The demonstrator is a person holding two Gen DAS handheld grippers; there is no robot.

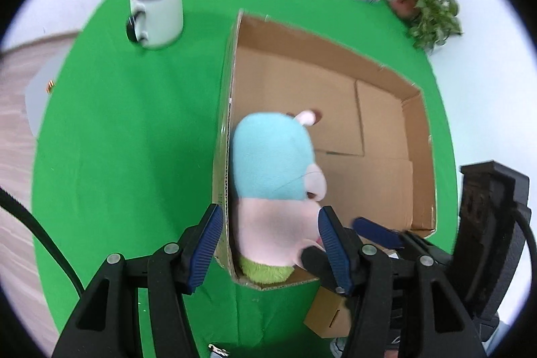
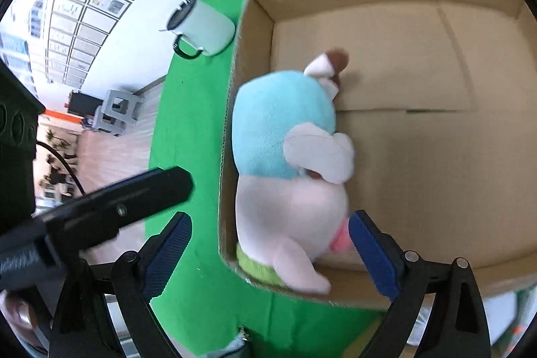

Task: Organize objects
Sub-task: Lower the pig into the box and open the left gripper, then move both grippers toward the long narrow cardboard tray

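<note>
Green cloth covered the desk (image 1: 117,140); plush toy (image 2: 285,156) lay inside cardboard box (image 2: 436,173), against its left wall. Left hand-held gripper (image 1: 268,244) and right hand-held gripper (image 2: 268,250) both stood apart, gripping nothing. White mug (image 1: 157,12) sat beside the box.

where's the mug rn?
The white mug stands upright on the green cloth, upper left in both wrist views, just left of the cardboard box and outside it.
</note>
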